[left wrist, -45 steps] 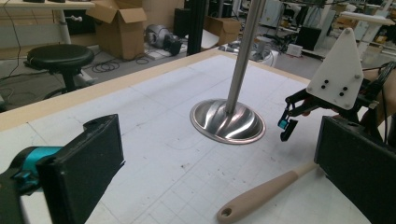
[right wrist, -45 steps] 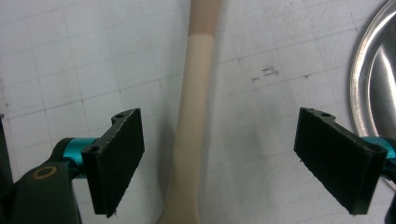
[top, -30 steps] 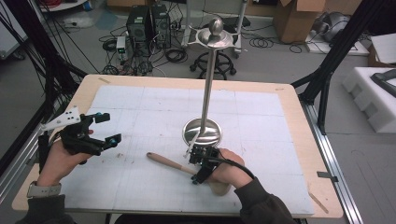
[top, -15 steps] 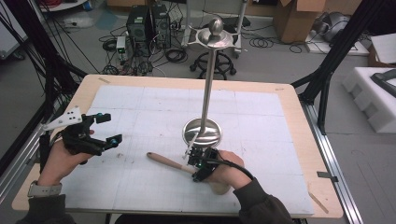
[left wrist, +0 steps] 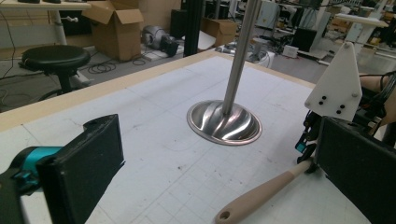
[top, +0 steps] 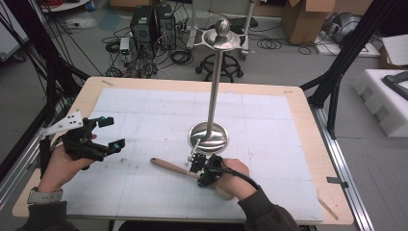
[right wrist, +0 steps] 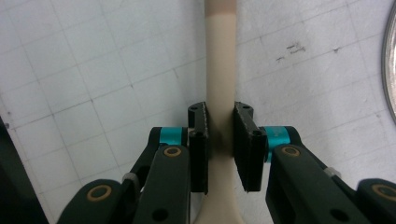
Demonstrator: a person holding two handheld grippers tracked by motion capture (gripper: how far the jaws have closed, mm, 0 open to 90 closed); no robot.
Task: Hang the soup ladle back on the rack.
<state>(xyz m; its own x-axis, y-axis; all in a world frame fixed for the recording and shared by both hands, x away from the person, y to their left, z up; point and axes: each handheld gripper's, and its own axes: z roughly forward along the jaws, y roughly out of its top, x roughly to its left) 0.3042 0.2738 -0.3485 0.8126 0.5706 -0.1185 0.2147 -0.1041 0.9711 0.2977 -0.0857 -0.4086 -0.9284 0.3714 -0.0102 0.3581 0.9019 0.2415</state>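
R gripper (right wrist: 219,140) clamped on the wooden handle (right wrist: 220,70); L gripper (top: 108,133) idle.

We had the R jaws just closing in, pads pressed on both sides of the handle's thin neck, w/ the utensil flat on the worktop (top: 144,120) just in front of the steel stand's base (top: 208,137), prob. so we could lift it toward the stand. We kept the L gripper wide open & empty, well apart at the L side, out of the way. Utensil's head end was hidden under the hand.
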